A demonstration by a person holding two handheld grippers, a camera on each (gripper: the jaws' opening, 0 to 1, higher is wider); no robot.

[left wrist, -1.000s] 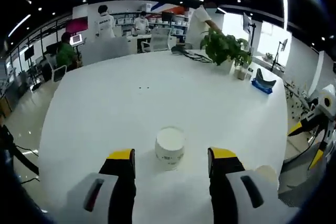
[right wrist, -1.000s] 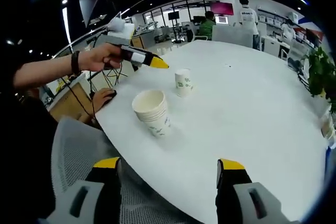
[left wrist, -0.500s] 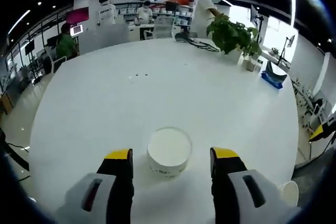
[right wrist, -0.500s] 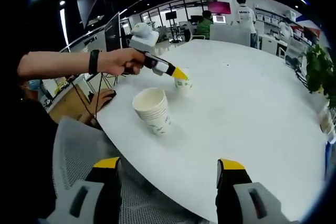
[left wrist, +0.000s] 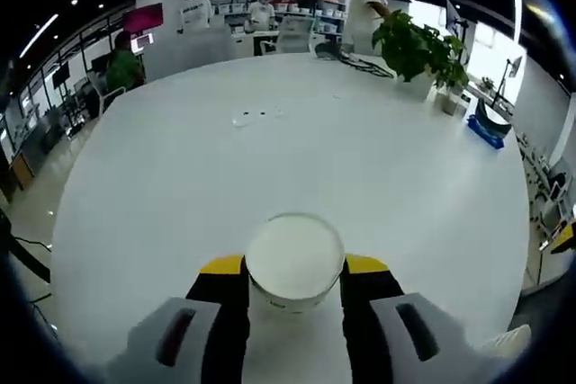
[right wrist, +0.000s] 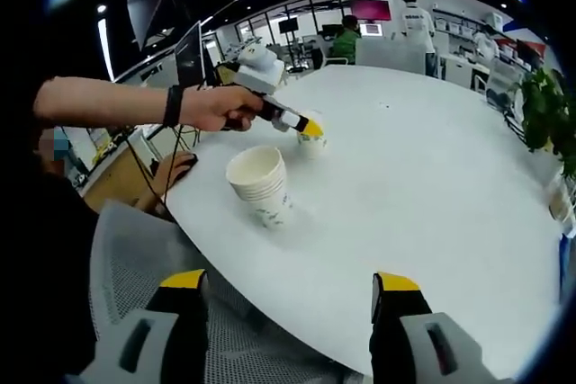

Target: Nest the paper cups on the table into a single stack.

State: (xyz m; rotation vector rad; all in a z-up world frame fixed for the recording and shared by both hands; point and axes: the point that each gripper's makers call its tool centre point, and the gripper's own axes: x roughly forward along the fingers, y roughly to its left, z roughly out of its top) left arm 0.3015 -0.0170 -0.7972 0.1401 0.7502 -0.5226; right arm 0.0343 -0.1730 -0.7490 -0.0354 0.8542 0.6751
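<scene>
White and round, the surface [left wrist: 162, 186] carries a single white paper cup [left wrist: 294, 261] near its edge, between the left gripper [left wrist: 294, 269] fingers, which close on its rim. Light, thin paper crushes easily; gentle sidewall hold suits. Right gripper [right wrist: 288, 299] fingers are spread; stacked white paper cups [right wrist: 261, 186] stand near the surface's edge.

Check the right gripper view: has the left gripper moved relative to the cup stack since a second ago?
Yes. The left gripper has advanced past the cup stack and now closes around the single cup beyond it.
</scene>
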